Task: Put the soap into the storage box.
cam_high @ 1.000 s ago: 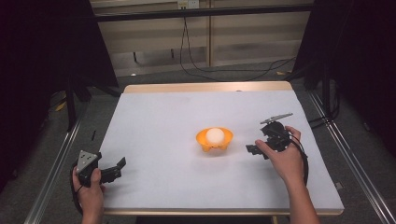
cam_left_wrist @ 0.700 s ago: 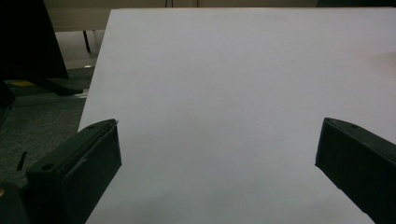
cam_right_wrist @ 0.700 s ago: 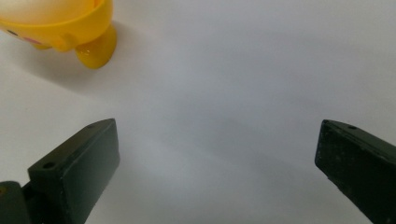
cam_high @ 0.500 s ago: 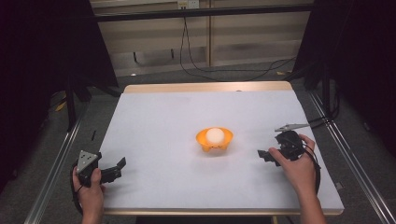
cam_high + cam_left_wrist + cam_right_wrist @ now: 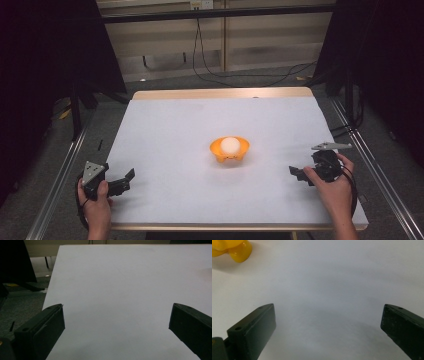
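Observation:
An orange bowl (image 5: 229, 151) with a white ball (image 5: 230, 144) in it stands near the middle of the white table (image 5: 200, 125). My right gripper (image 5: 298, 175) rests low near the right front of the table, well to the right of the bowl, jaws wide apart and empty. Its own view has a corner of the orange bowl (image 5: 232, 250) at the upper left, far from my right gripper (image 5: 329, 322). My left gripper (image 5: 125, 180) sits at the front left corner, open and empty; between the jaws of my left gripper (image 5: 117, 325) is bare table surface.
Metal rails run along the table's left side (image 5: 60, 180) and right side (image 5: 370, 165). Cables (image 5: 235, 75) lie on the floor beyond the far edge. Dark curtains stand at both sides. The table's left edge (image 5: 51, 282) drops to grey floor.
My right gripper has drawn back from beside the bowl toward the right front of the table and come down lower. The left gripper has stayed put.

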### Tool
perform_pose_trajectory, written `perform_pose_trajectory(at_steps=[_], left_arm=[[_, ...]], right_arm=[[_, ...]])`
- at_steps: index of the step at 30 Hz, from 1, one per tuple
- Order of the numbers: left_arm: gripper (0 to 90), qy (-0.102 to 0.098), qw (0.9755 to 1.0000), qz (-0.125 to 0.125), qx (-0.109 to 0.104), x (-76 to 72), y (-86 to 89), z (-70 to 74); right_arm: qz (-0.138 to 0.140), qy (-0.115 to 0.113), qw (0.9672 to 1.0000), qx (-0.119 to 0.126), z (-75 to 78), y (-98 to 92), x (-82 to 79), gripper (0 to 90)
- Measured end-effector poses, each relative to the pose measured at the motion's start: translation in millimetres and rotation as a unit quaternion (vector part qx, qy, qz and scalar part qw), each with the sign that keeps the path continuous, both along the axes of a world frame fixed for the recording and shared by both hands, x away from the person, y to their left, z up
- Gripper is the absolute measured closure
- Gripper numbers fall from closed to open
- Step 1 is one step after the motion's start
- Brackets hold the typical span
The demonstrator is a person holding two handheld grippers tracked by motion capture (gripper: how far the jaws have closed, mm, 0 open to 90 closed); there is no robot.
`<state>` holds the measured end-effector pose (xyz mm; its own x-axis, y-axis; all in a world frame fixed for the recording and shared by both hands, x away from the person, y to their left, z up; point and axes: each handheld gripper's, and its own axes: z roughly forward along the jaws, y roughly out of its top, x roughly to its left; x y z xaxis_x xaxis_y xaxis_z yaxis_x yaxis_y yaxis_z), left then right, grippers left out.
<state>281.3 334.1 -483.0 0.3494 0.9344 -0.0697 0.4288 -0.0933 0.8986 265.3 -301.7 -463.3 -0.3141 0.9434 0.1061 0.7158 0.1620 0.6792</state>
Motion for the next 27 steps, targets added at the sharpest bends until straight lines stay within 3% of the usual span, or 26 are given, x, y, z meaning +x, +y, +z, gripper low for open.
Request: perform_pose_trajectory(at_steps=[15, 23, 27], left_arm=[[0.0, 0.001, 1.0000, 0.001, -0.001, -0.1, 0.0, 0.0], [0.0, 0.001, 1.0000, 0.001, -0.001, -0.2, 0.0, 0.0], [0.0, -0.002, 1.0000, 0.002, 0.000, -0.5, 0.3, 0.0]], right_arm=[[-0.029, -0.047, 0.9982, 0.024, -9.1, -35.7, -29.5, 0.0], [-0.036, -0.075, 0.9958, 0.037, -10.8, -52.4, -46.5, 0.0], [-0.040, -0.093, 0.9934, 0.054, -12.9, -59.6, -55.7, 0.0]])
